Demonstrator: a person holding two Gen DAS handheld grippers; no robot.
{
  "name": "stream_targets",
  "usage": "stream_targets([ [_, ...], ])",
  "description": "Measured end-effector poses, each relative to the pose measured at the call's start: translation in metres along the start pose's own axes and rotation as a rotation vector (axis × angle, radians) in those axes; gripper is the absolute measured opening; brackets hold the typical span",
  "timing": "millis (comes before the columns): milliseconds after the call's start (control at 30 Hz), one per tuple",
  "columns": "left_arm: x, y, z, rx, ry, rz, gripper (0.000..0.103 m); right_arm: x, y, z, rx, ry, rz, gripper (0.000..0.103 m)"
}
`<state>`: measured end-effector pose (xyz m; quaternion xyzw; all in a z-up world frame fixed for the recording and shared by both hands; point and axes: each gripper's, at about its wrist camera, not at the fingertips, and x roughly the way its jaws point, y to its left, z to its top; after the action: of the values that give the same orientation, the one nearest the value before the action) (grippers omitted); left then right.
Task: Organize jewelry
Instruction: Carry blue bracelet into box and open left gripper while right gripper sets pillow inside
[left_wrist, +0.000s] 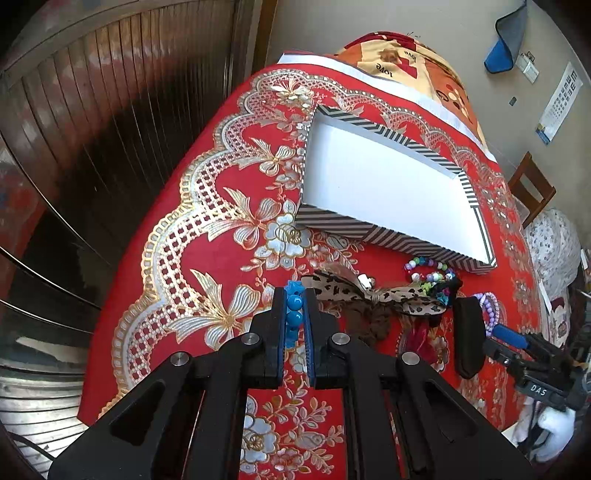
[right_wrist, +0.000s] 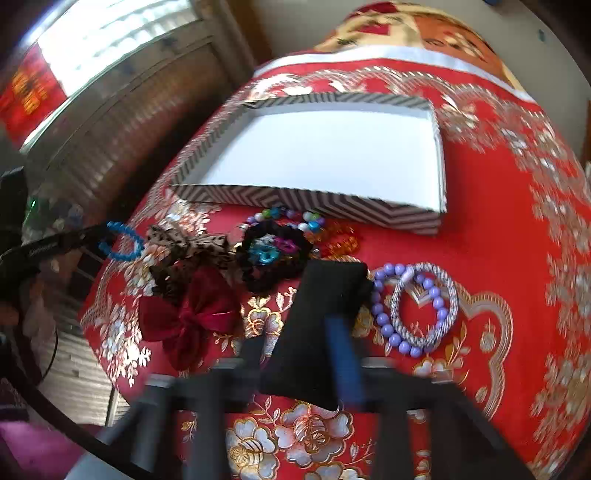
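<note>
1. Jewelry lies in a loose cluster on the red floral tablecloth (right_wrist: 491, 229), just in front of the near wall of a shallow zigzag-striped box (right_wrist: 295, 201) with a white floor.
2. We find the left gripper (left_wrist: 294, 295) clamped on a blue bead bracelet (left_wrist: 294, 303); in the right wrist view the bracelet hangs as a loop off the cloth at the left edge of the cluster.
3. We note the right gripper (right_wrist: 325, 295) with its jaws apart; that view is blurred, and we see nothing between them. One black finger (right_wrist: 328, 288) stands just beside a purple bead bracelet (right_wrist: 384, 321).
4. A grey-and-white woven bangle (right_wrist: 424, 302) overlaps the purple bracelet.
5. A leopard-print bow (left_wrist: 373, 295) lies beside the left gripper; a dark red velvet bow (right_wrist: 192, 321) lies nearer the table edge.
6. A black scrunchie with coloured charms (right_wrist: 273, 254) and a multicoloured bead bracelet (left_wrist: 430, 267) rest closest to the box.
7. We see no item inside the box.
</note>
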<state>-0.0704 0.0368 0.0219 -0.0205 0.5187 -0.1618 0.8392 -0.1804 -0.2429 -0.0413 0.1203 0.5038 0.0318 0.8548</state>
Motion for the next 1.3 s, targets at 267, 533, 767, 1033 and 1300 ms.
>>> stream_targets([
  [267,-0.009,-0.004,0.003,0.011,-0.005,-0.013,0.007,0.031,0.006,-0.011,-0.043,0.006,-0.046,0.020],
  [533,-0.017,-0.013,0.027,0.033,-0.048,-0.030,0.007,-0.010,-0.012,0.006,0.035,-0.089,0.049,0.010],
  [767,-0.017,-0.035,0.064,0.071,-0.097,-0.055,0.007,-0.032,-0.015,0.042,0.041,-0.177,0.080,0.010],
  [1033,0.012,-0.061,0.113,0.074,-0.098,-0.110,0.007,-0.018,-0.028,0.099,0.014,-0.198,0.054,0.010],
  [1300,0.070,-0.068,0.134,0.031,-0.015,-0.087,0.007,0.019,-0.059,0.133,0.032,-0.140,0.029,0.010],
])
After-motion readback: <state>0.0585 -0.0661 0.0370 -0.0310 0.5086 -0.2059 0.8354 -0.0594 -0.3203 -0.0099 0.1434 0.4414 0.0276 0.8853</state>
